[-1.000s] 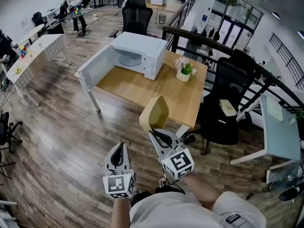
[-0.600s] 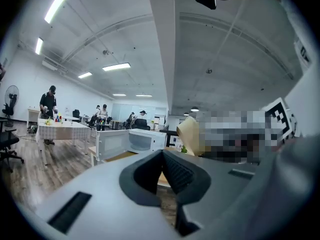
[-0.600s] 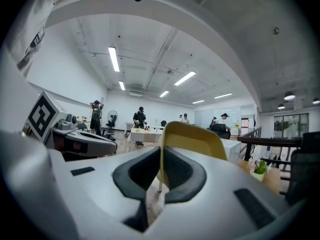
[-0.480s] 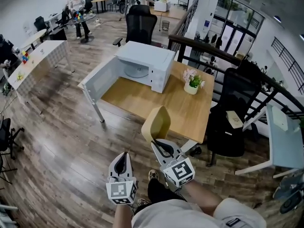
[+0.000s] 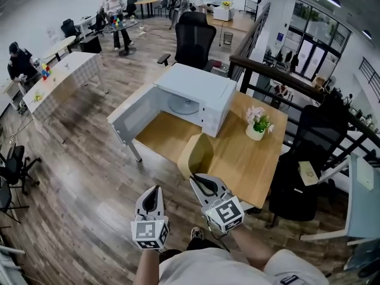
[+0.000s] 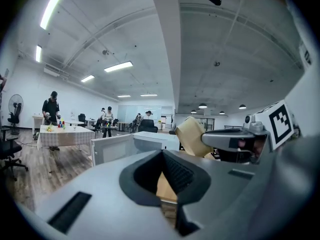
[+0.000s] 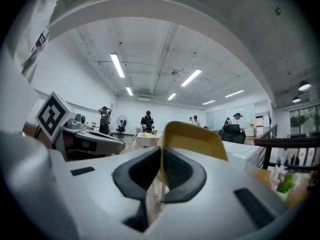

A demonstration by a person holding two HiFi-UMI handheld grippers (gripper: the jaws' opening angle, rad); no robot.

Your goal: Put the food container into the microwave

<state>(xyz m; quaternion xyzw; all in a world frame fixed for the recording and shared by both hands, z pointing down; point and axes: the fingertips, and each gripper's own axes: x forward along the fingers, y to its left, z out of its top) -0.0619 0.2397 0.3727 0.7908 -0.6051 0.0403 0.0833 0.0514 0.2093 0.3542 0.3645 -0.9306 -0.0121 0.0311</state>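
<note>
At the bottom of the head view, the right gripper (image 5: 199, 180) is clamped on the near wall of the yellow food container (image 5: 198, 154), which stands on edge above the jaws, over the near edge of the wooden table (image 5: 249, 159). The left gripper (image 5: 153, 193) hangs just beside it at 9 o'clock, over the floor. The microwave (image 5: 202, 88) sits toward 12 o'clock, well apart from the container. Its door (image 5: 132, 116) is swung wide toward 9 o'clock, and the glass turntable (image 5: 183, 106) is bare. A small potted plant (image 5: 257, 125) stands at 1 o'clock.

In the left gripper view, the jaws are drawn together with only a sliver between the pads. Nothing sits there. The container shows at 1 o'clock, and the open door lies low toward 10 o'clock.

In the right gripper view, the dark pads pinch the container's thin rim. The bowl rises toward 12 o'clock, and the white microwave top peeks past it at 3 o'clock.

The step in hand looks like the carry toward the oven, so little of the task is done. To do it well, I would bring the container round to the open mouth and level it before it enters. I would also steer clear of the door's edge and set the container flat on the turntable before letting go. A rim pinch could let it swing, so a slow approach seems wise.
</note>
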